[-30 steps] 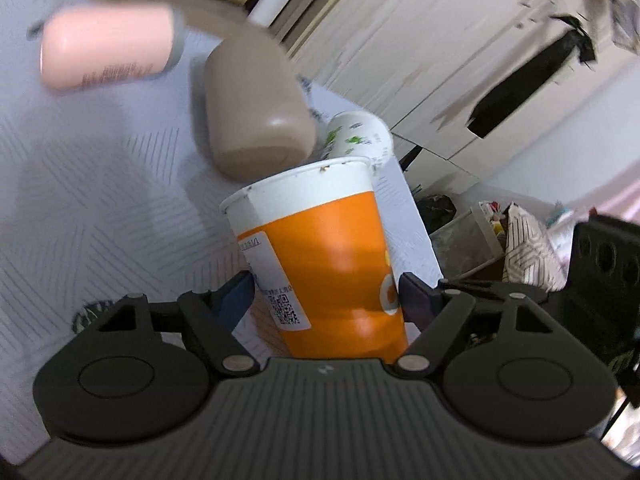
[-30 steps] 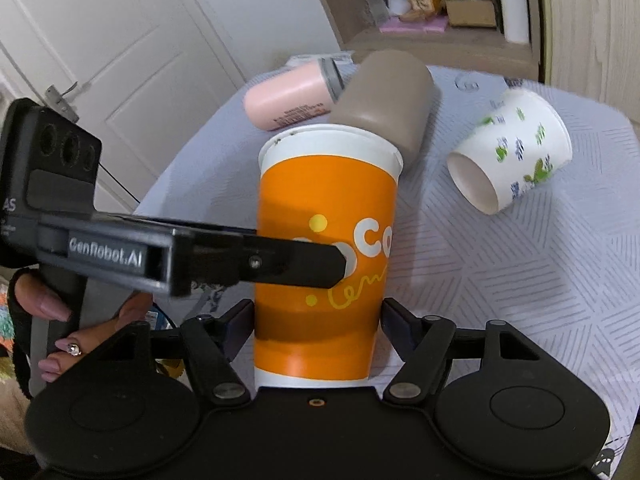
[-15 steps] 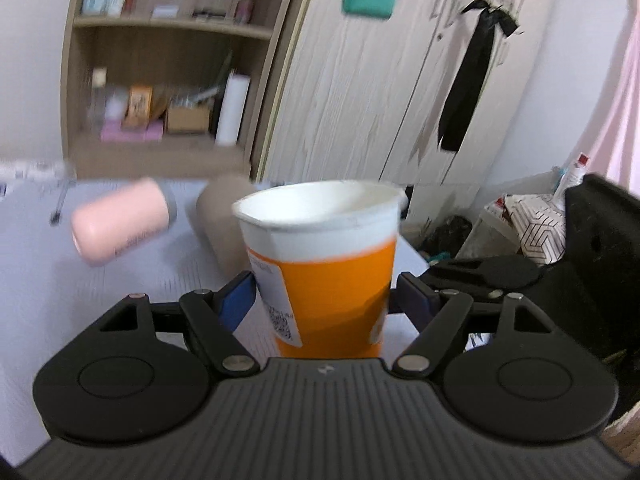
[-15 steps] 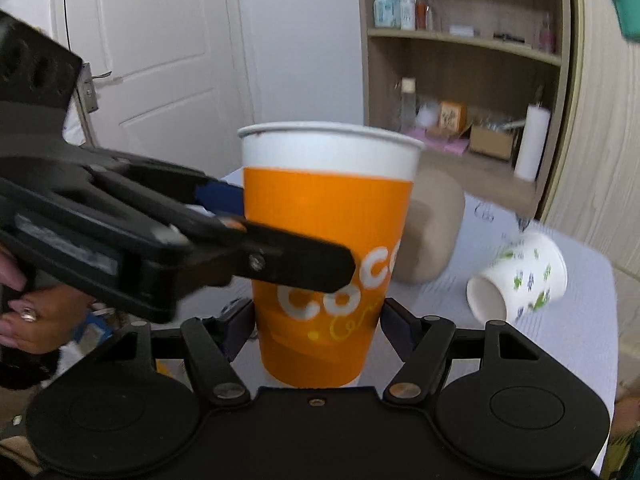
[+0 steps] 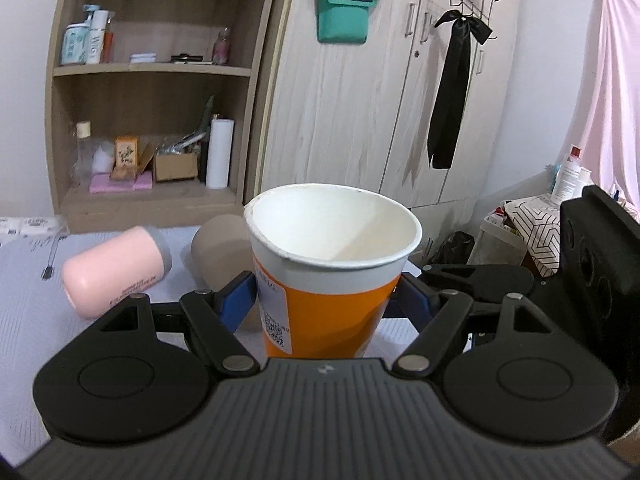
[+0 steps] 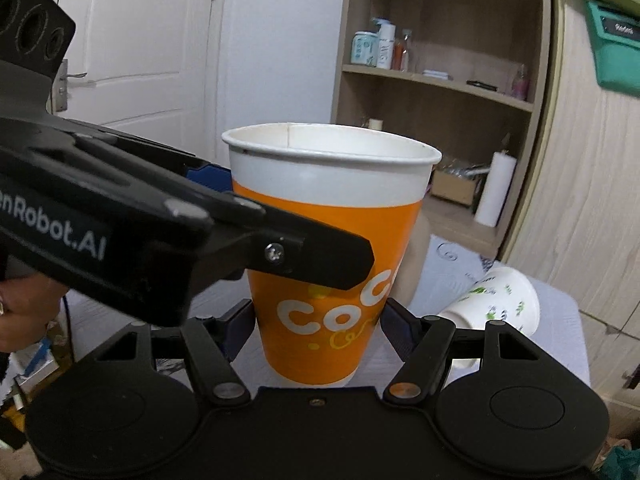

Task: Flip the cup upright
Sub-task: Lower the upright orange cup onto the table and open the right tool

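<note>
An orange and white paper cup stands upright with its open mouth up, held between both grippers above the white patterned table. My left gripper is shut on the cup's sides. My right gripper is shut on the same cup lower down. The left gripper's black finger crosses the cup's front in the right wrist view. The cup's base is hidden behind the gripper bodies.
A pink bottle and a taupe tumbler lie on their sides on the table. A white paper cup with green prints lies on its side at the right. A wooden shelf and wardrobe stand behind.
Both grippers have tilted up with the orange cup, from looking down at the table to level. The cup now sits upright with its mouth showing from above.
</note>
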